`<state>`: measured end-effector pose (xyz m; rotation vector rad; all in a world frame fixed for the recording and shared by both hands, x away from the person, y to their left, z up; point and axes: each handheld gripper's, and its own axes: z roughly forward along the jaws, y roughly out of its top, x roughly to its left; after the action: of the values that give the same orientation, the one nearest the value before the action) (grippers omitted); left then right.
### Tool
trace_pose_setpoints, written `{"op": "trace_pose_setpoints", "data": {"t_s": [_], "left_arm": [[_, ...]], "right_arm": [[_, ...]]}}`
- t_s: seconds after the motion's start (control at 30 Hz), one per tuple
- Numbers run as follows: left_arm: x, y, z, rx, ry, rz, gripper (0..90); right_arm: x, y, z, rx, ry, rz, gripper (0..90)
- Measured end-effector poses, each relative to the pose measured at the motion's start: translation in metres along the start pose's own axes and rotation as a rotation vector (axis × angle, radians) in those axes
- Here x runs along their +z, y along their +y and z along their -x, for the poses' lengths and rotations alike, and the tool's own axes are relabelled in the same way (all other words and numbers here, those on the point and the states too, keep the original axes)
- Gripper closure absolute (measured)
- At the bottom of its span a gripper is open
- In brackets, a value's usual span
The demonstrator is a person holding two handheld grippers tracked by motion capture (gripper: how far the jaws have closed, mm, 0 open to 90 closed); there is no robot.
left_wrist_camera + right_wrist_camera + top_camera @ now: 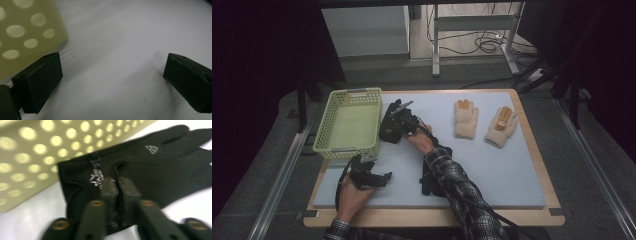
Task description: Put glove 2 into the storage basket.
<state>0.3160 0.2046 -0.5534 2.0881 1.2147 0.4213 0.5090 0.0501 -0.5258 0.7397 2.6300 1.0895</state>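
Nearest the high camera, the left gripper (pixel 371 178) rests low over the blue mat (pixel 492 165) at about 7 o'clock of the table, held in the person's left hand (pixel 351 196); its jaws stand wide apart with bare mat between them, as the left gripper view confirms (pixel 112 80). Just beyond it, toward 11 o'clock, lies the near corner of the pale green perforated basket (pixel 349 125), whose holed wall appears at 10 o'clock in the left gripper view (pixel 27 35). Right gripper (pixel 396 122), carried on a plaid-sleeved forearm (pixel 457 192) reaching across from 5 o'clock, sits on a black glove (pixel 388 131) just beside the basket's right wall. In the right gripper view the pads are drawn together (pixel 118 195) and pinch a fold of the black glove (pixel 155 167) near its cuff; the glove lies flat on the mat, its fingers pointing toward 2 o'clock, with the basket wall (pixel 50 152) touching or just behind it. A second black glove (pixel 429 182) lies partly under the forearm. Well apart, at 1 o'clock, two cream gloves (pixel 466 119) (pixel 502 127) lie side by side
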Motion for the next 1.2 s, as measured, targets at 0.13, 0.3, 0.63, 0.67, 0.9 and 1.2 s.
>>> {"op": "trace_pose_setpoints", "data": {"t_s": [0.13, 0.3, 0.63, 0.67, 0.9, 1.2], "left_arm": [[0.000, 0.000, 0.000, -0.001, 0.000, 0.000, 2.1], [0.000, 0.000, 0.000, 0.006, 0.001, -0.005, 2.1], [0.000, 0.000, 0.000, 0.005, 0.000, -0.005, 2.1], [0.000, 0.000, 0.000, 0.005, 0.000, -0.005, 2.2], [0.000, 0.000, 0.000, 0.004, 0.000, -0.004, 2.1], [0.000, 0.000, 0.000, 0.005, 0.000, -0.005, 2.1]], "right_arm": [[-0.005, -0.001, 0.000, 0.012, -0.006, 0.001, 87.6], [-0.036, -0.001, -0.003, 0.005, 0.017, 0.027, 87.7], [-0.062, -0.014, -0.001, -0.016, 0.017, 0.016, 59.2], [-0.057, -0.013, 0.002, -0.013, 0.012, 0.020, 57.0], [-0.015, -0.017, 0.005, -0.028, 0.000, -0.003, 39.5], [-0.011, -0.020, 0.002, -0.038, -0.013, -0.016, 74.7]]}}
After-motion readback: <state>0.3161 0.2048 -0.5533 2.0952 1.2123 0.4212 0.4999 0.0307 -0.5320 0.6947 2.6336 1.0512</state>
